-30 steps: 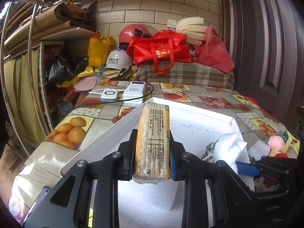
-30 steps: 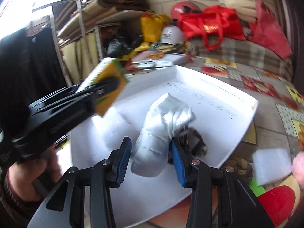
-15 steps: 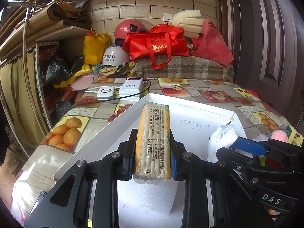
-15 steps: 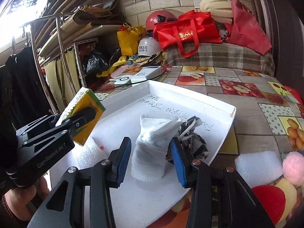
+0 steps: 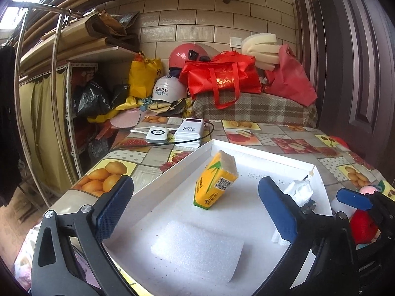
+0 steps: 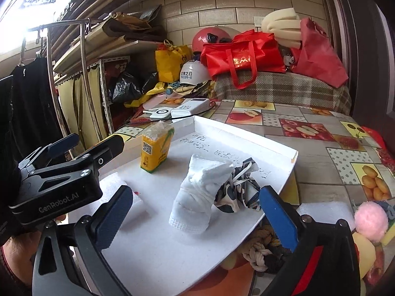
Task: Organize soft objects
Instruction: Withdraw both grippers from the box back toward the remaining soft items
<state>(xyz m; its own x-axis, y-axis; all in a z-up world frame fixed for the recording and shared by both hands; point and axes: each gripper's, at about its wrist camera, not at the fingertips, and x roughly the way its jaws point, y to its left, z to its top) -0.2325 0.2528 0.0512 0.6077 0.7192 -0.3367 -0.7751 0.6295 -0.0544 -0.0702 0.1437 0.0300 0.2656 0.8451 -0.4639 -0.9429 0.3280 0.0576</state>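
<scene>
While both grippers are opening wide with nothing pinched between their pads, two soft things already sit inside the white tray (image 5: pixel 284 159). Jaws of the left gripper (image 5: pixel 196 206) are spreading, and the yellow tissue pack (image 5: pixel 213 181) stands tilted on its end beyond them, near the tray's far-left wall and touching neither pad. Nearer that gripper lies a white foam pad (image 5: pixel 197 249), flat on the tray floor. Jaws of the right gripper (image 6: pixel 192 218) are likewise spreading around the rolled white cloth (image 6: pixel 200 194), which stands free on the tray, leaning against a black-and-white patterned cloth (image 6: pixel 240 190).

Judging by this, the tray holds four items. Still outside, on the fruit-print tablecloth (image 6: pixel 318 162) to the right, remain a pink pompom (image 6: pixel 370 219), another foam sheet (image 6: pixel 325 212) and a knotted rope (image 6: pixel 259 254) at the tray's near edge.
</scene>
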